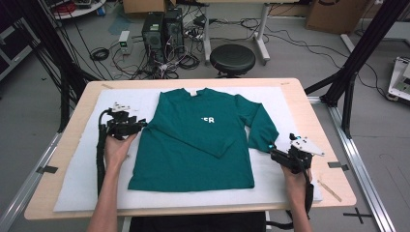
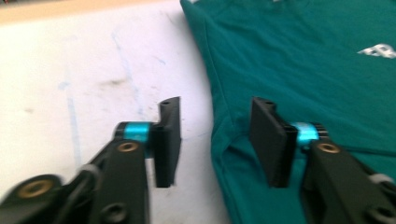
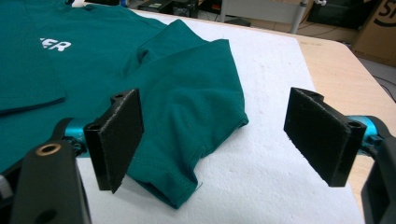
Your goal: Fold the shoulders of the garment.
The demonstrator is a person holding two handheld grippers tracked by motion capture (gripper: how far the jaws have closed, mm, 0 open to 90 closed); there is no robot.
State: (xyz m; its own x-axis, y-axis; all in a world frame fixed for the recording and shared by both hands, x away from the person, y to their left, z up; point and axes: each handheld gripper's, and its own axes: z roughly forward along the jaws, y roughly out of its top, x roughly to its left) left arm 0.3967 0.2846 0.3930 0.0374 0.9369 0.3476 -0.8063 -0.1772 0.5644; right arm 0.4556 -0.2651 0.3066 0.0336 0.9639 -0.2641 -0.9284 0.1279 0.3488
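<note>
Two grippers are on this one, both working a green shirt (image 1: 193, 145) that lies flat on a white mat (image 1: 77, 169) over the wooden table (image 1: 58, 145). The shirt sits in the middle of the mat, collar away from the person, with its left sleeve already folded across the chest, and white letters (image 1: 208, 120) showing on the front.

The left gripper (image 1: 138, 124) is at the shirt's left edge near the shoulder. Its jaws stand apart, not pinching anything: in the left gripper view one pad (image 2: 170, 140) hangs over bare mat and the other over the cloth, with the shirt's side edge running up between them.

The right gripper (image 1: 271, 151) is over at the other sleeve (image 1: 261, 128), which still sticks out to the right. Its jaws are wide open too, and in the right gripper view the sleeve's cuff end lies between them, near the left pad (image 3: 119, 137), nothing squeezed.
</note>
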